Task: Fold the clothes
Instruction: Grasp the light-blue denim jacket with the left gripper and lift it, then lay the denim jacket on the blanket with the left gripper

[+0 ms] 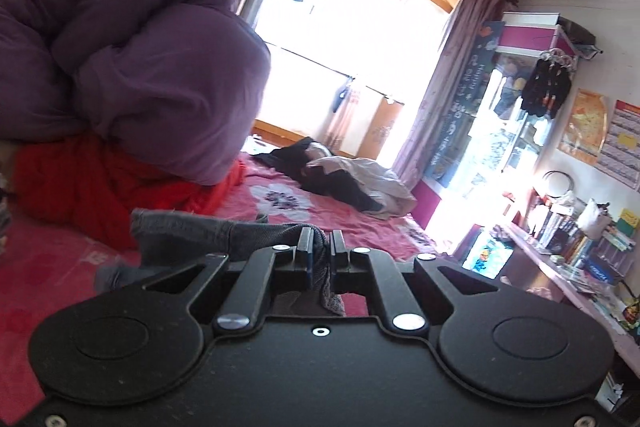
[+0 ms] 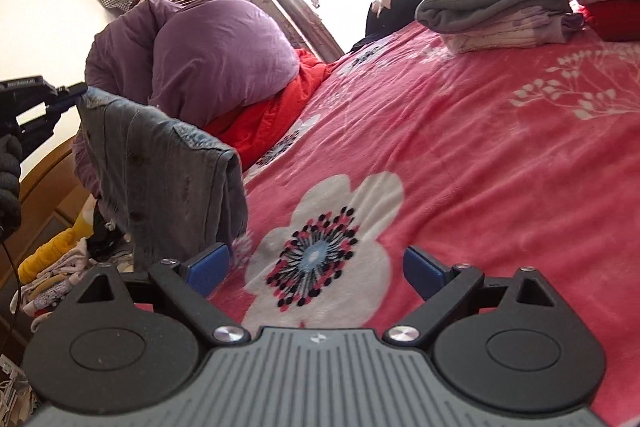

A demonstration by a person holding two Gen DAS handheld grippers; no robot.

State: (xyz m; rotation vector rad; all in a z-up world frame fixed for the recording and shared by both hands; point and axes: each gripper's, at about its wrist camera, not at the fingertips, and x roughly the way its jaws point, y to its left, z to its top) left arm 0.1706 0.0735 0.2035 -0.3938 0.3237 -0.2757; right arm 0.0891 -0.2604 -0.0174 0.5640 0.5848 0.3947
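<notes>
Pink floral bedspread below — left gripper clamped on a grey garment, hanging free; right gripper gapes wide, empty.

A bedroom is seen, flooded by daylight from a wide window at the upper centre, framed by mauve curtains. A bed under a pink flowered cover fills the lower frame. At the right, a glass cabinet and a cluttered desk (books, papers) are set against white walls hung with posters.
</notes>
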